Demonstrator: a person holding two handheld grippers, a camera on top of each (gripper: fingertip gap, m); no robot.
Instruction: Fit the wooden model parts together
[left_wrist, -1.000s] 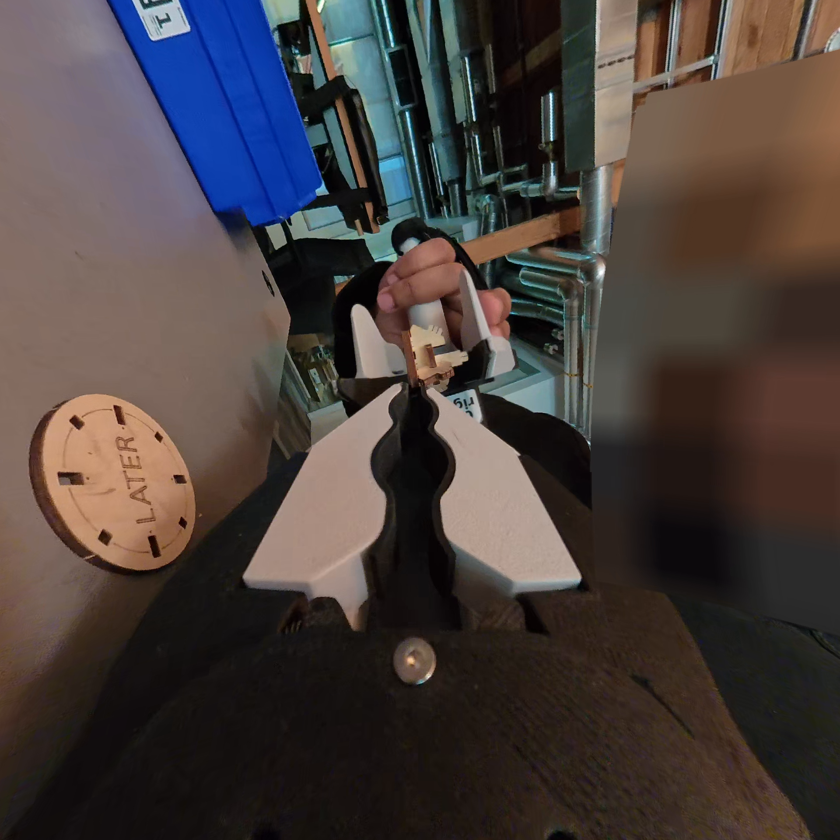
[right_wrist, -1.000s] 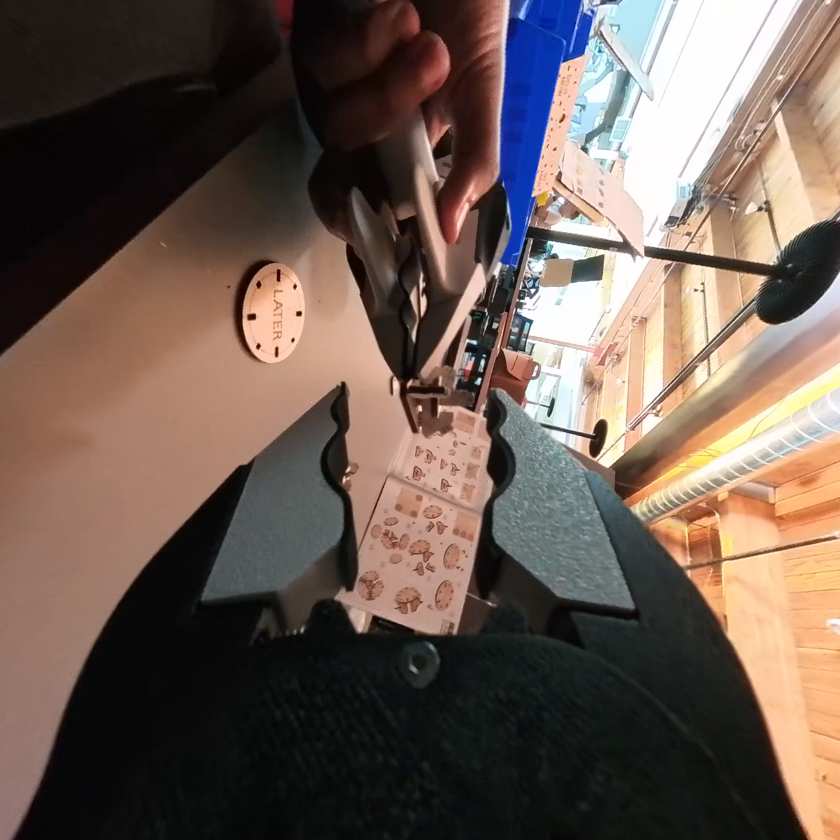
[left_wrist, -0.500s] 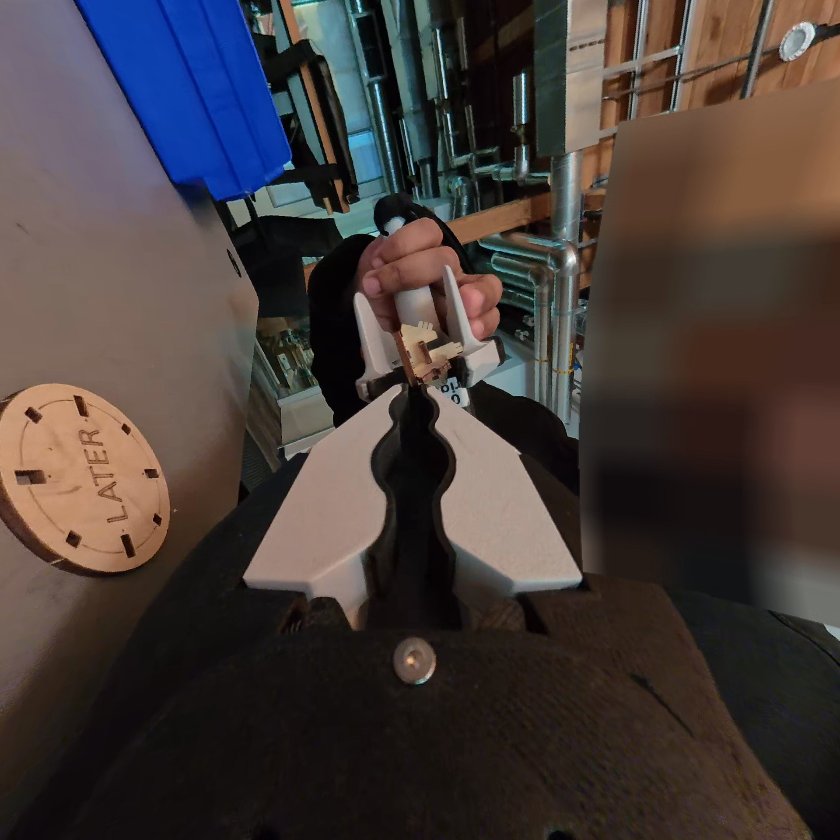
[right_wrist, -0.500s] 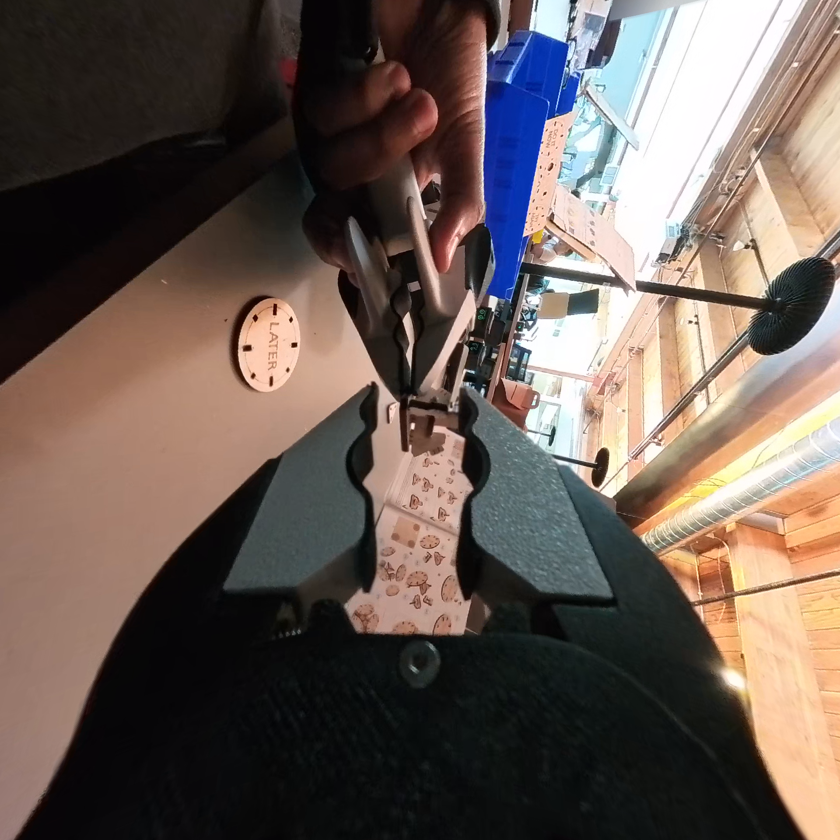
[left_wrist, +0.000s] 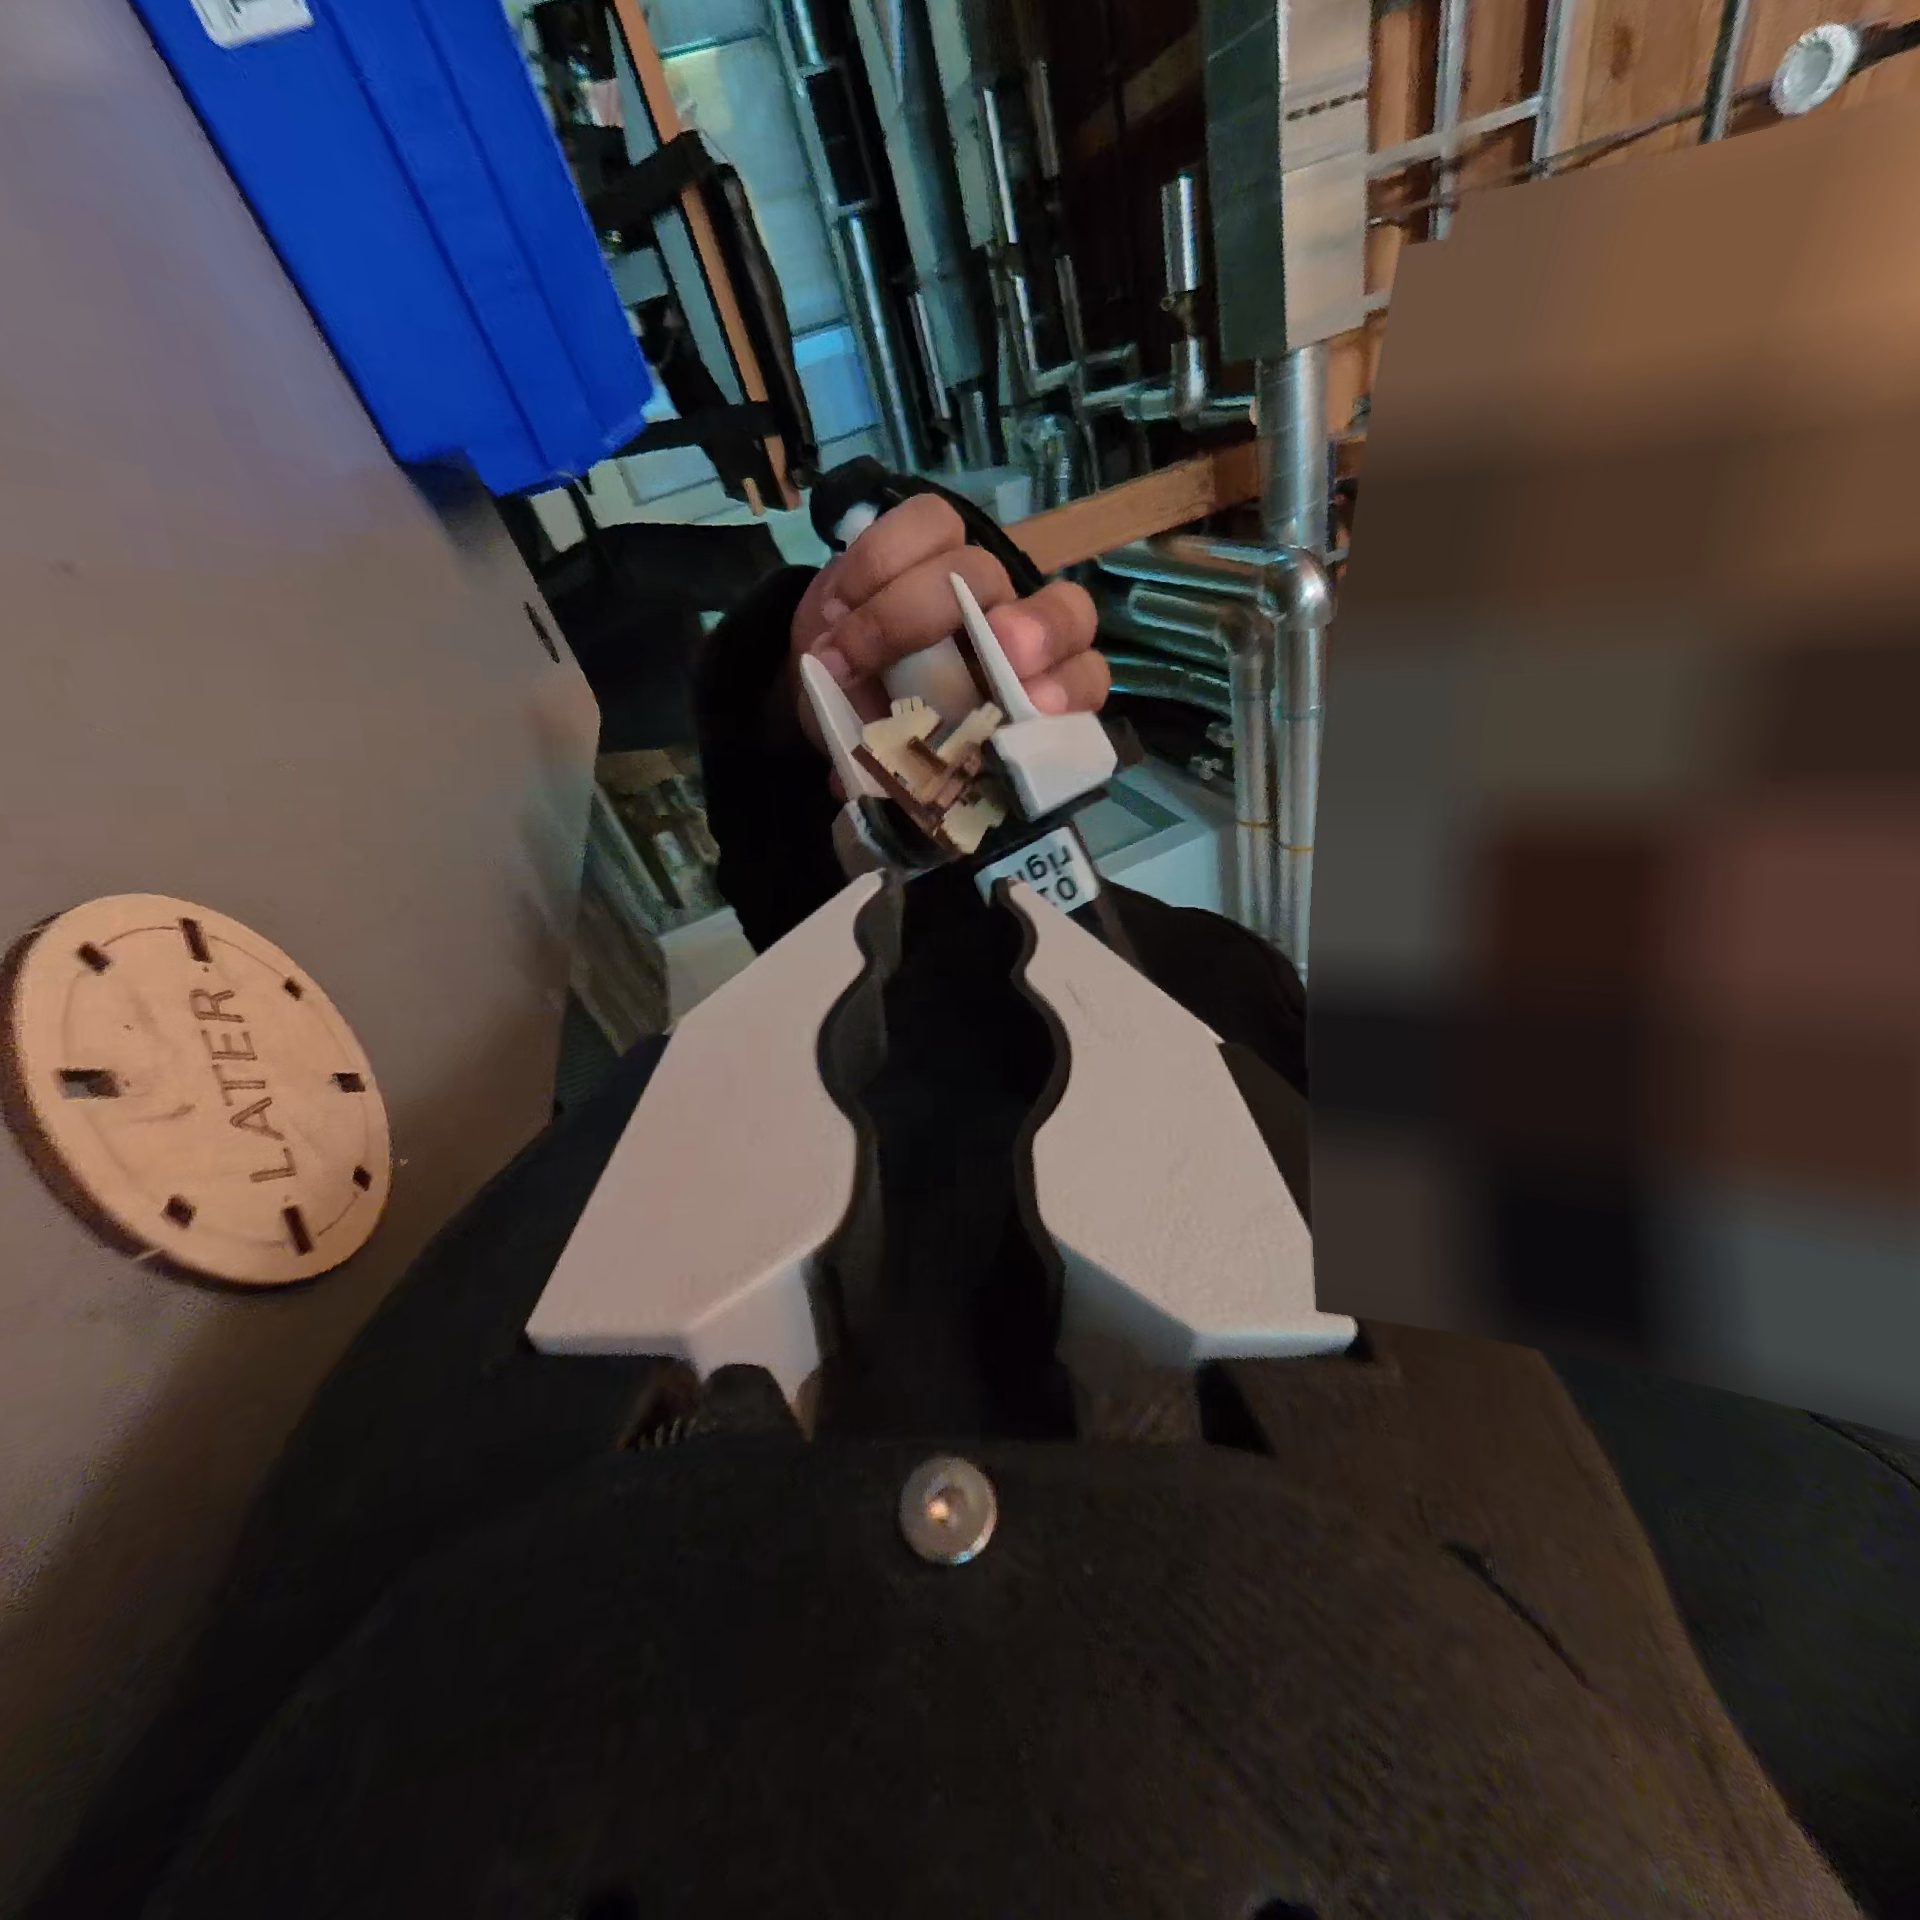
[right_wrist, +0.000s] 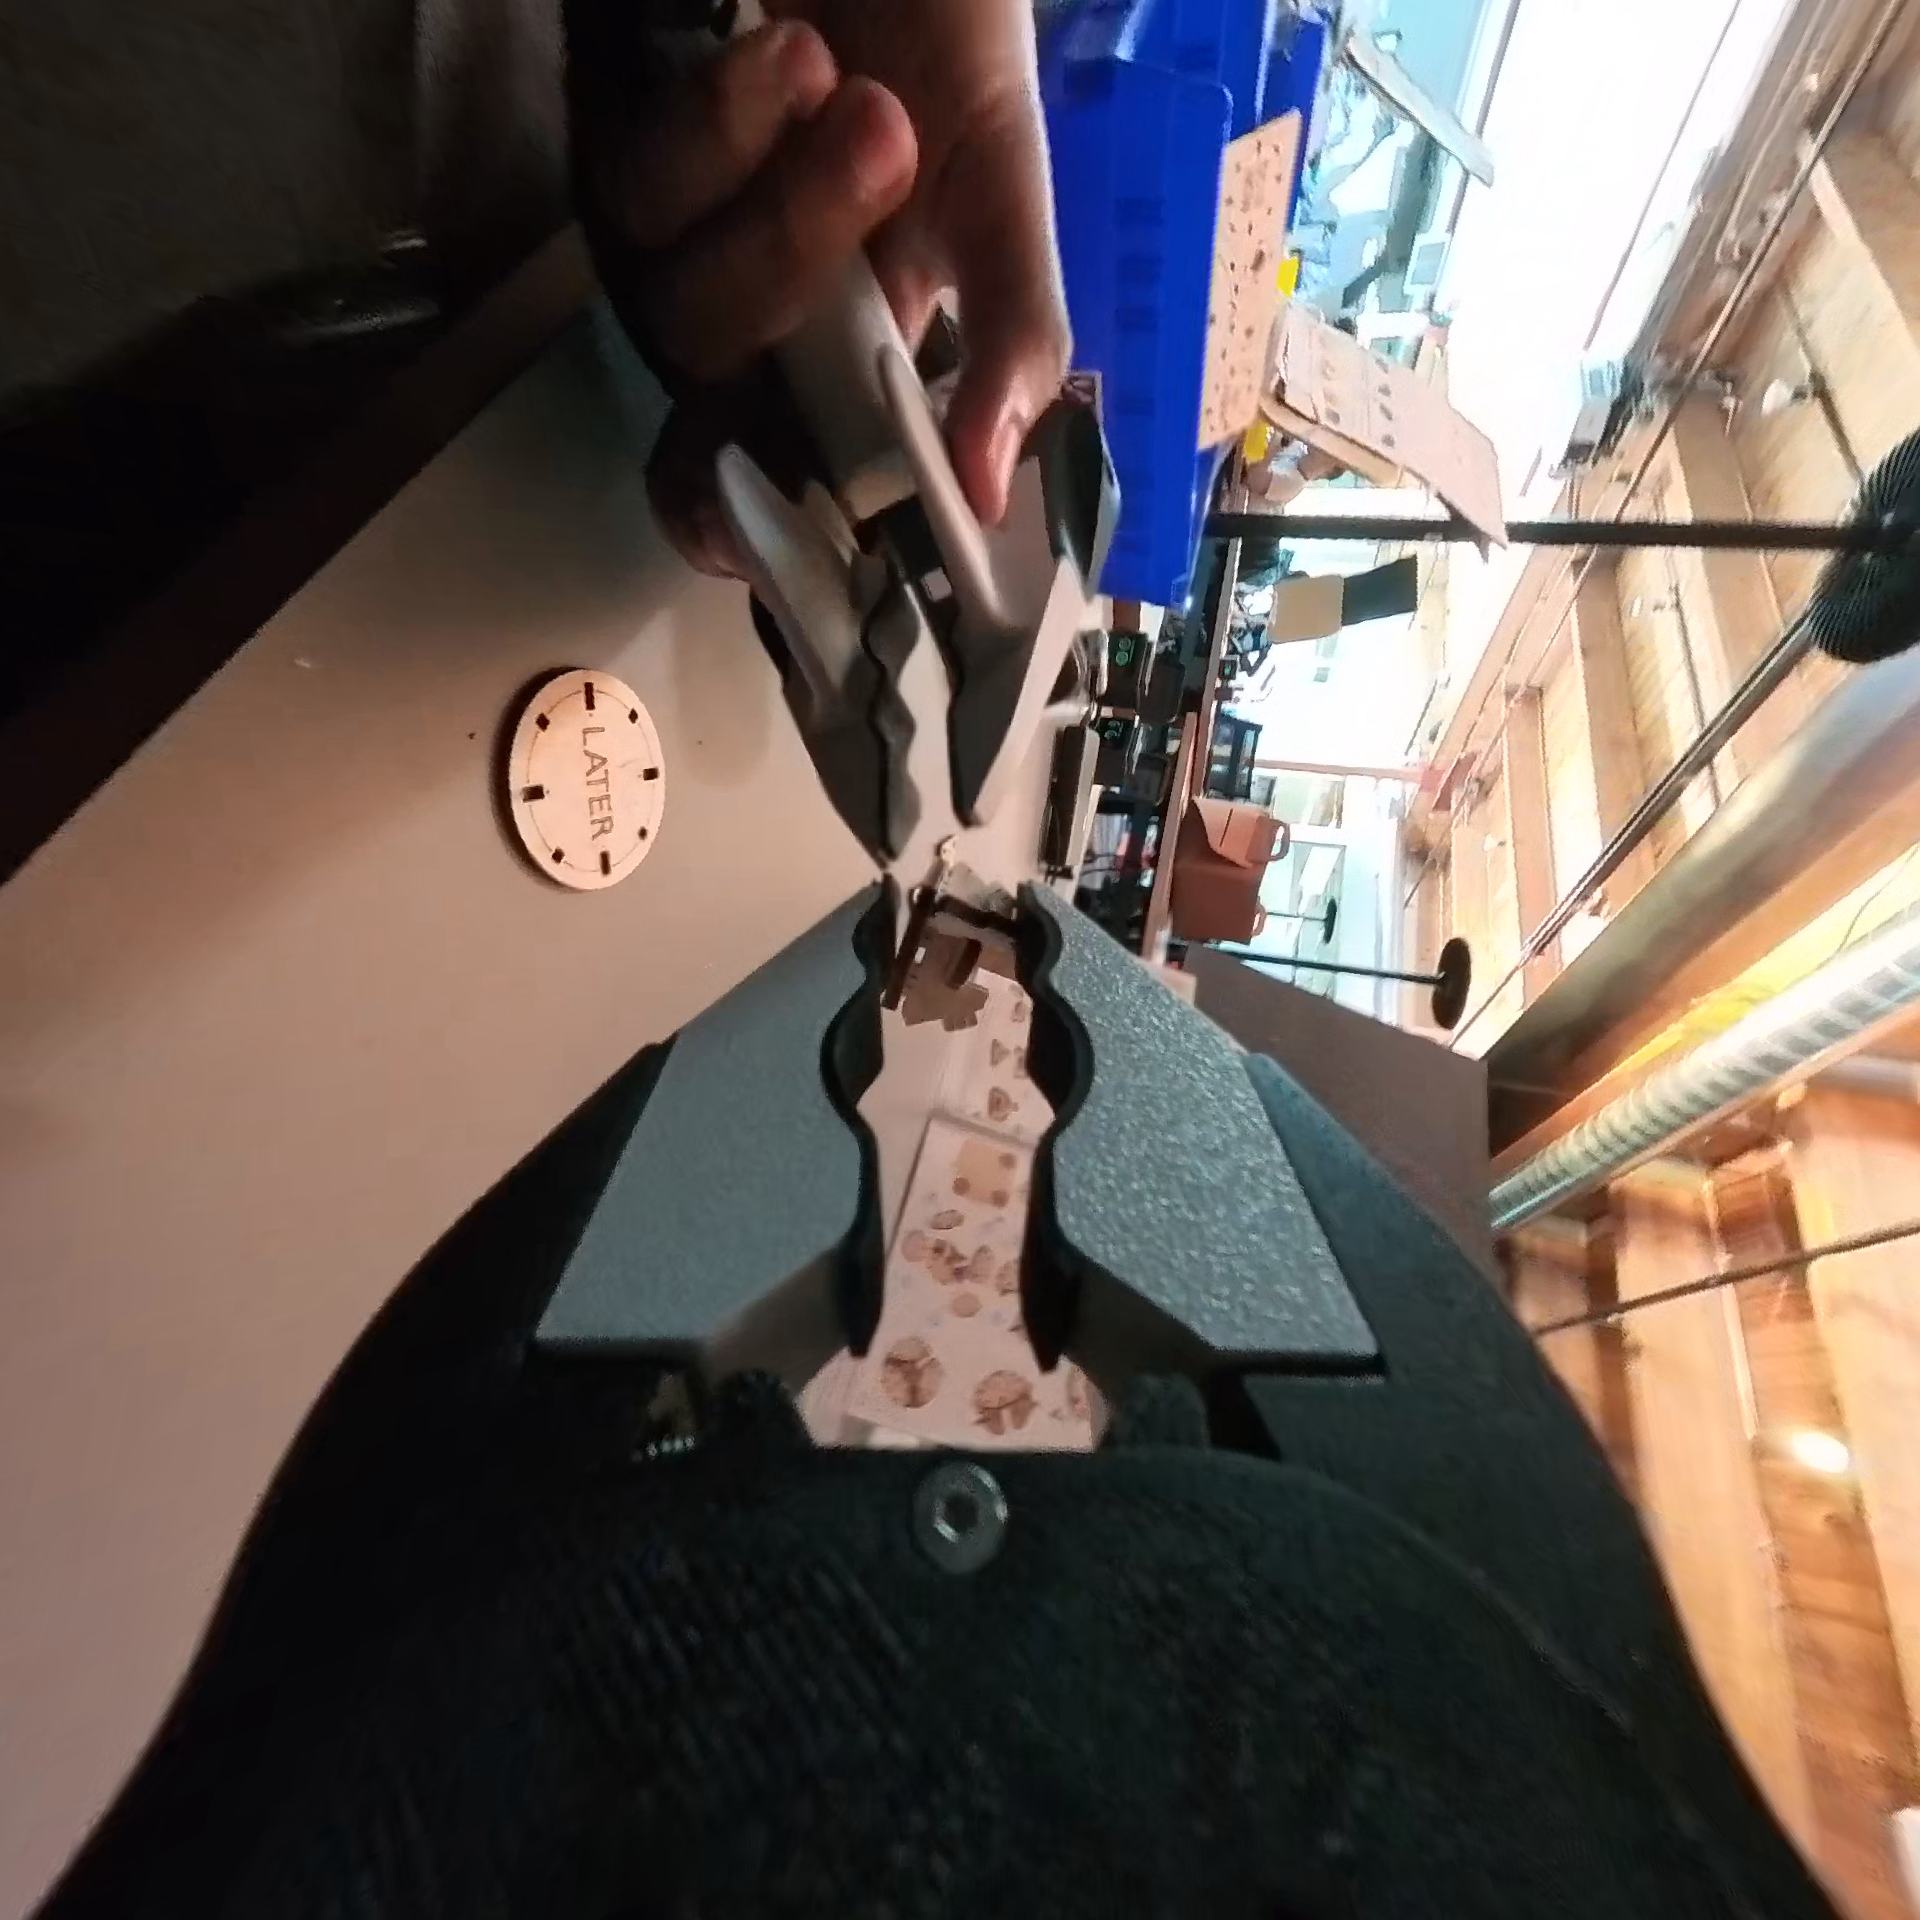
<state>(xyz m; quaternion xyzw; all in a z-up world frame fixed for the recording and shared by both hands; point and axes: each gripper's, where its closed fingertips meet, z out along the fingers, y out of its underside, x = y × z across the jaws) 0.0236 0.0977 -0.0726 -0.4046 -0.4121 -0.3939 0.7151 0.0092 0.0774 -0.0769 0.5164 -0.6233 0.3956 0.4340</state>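
Right gripper (right_wrist: 956, 909): jaws narrow, both dark pads closed on a small wooden assembly (right_wrist: 940, 961) at the fingertips, held in the air above the grey tabletop (right_wrist: 260, 1039). Assembly: pale laser-cut plywood pieces with dark burnt edges, slotted together crosswise, with toothed ends. Long axis in the right wrist view: roughly along the fingers, one notched end toward the camera, the other just past the tips. In the left wrist view: same wooden assembly (left_wrist: 925, 764) between the light fingers (left_wrist: 1044, 753) of the right gripper (left_wrist: 935, 790), pale plates tilted, a dark brown strip across the middle. Exact number of pieces: cannot tell. Left gripper (left_wrist: 945, 894): fingers slightly apart at the tips, nothing between them, tips just short of the assembly and not touching it. From the right wrist view: left gripper (right_wrist: 920, 836) tip to tip with the right gripper, gripped from above by a hand (right_wrist: 883, 229). Behind the right gripper in the left wrist view: a hand (left_wrist: 935, 613) around its handle. On the tabletop, to the side of both tools: 1 round wooden disc (left_wrist: 197, 1091) with slots around its rim and engraved lettering, lying flat. Under the right gripper: a pale printed sheet (right_wrist: 956, 1247) with brown round figures. Farther out: a blue bin (left_wrist: 405, 218) at the table edge.
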